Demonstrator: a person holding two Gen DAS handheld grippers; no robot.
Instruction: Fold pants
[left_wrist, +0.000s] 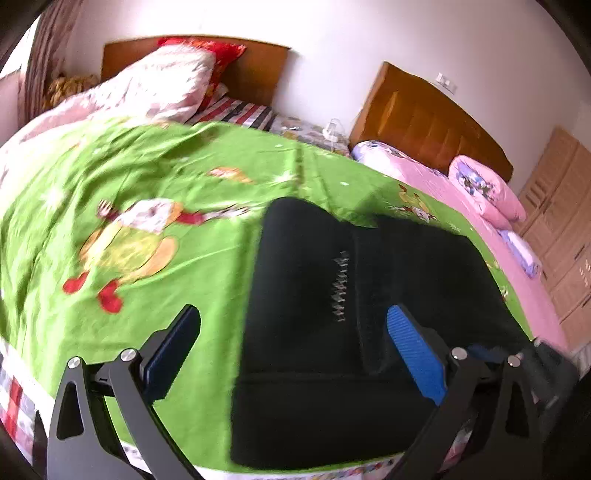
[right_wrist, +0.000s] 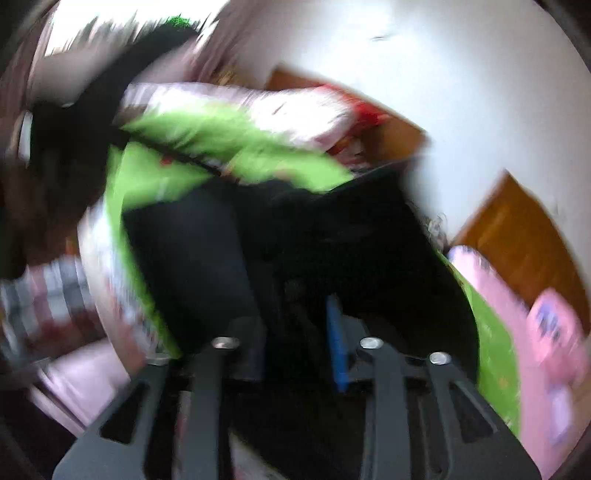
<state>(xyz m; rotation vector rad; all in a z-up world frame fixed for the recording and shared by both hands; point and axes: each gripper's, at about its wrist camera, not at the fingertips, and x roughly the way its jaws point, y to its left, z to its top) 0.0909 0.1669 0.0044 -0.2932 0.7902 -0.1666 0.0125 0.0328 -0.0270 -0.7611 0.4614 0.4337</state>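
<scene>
**Black pants lie lengthwise ahead of the left tool, offset to its right**

The black pants (left_wrist: 332, 332) lie on the green cartoon bedsheet (left_wrist: 129, 240) near the bed's front edge. They look already doubled into a thick block, with a line of pale zigzag stitching (left_wrist: 340, 286) running along their length. Their long axis points away from the left wrist camera, toward the wooden headboards (left_wrist: 424, 118) at the wall.

The left tool (left_wrist: 291, 332) hangs spread wide and holds nothing. Its right blue pad (left_wrist: 413, 354) sits over the dark cloth, while its left pad (left_wrist: 173, 350) is over bare green sheet, so the near-left edge of the pants falls between the fingers.

The right wrist view is heavily smeared. The right tool (right_wrist: 299, 339) has its fingers set narrow, with black fabric (right_wrist: 332, 240) filling the space ahead and between them; whether cloth is actually pinched I cannot tell.

Judging by this, the left tool is the better placed for the near hem, and the next fold probably runs along that long axis.
</scene>
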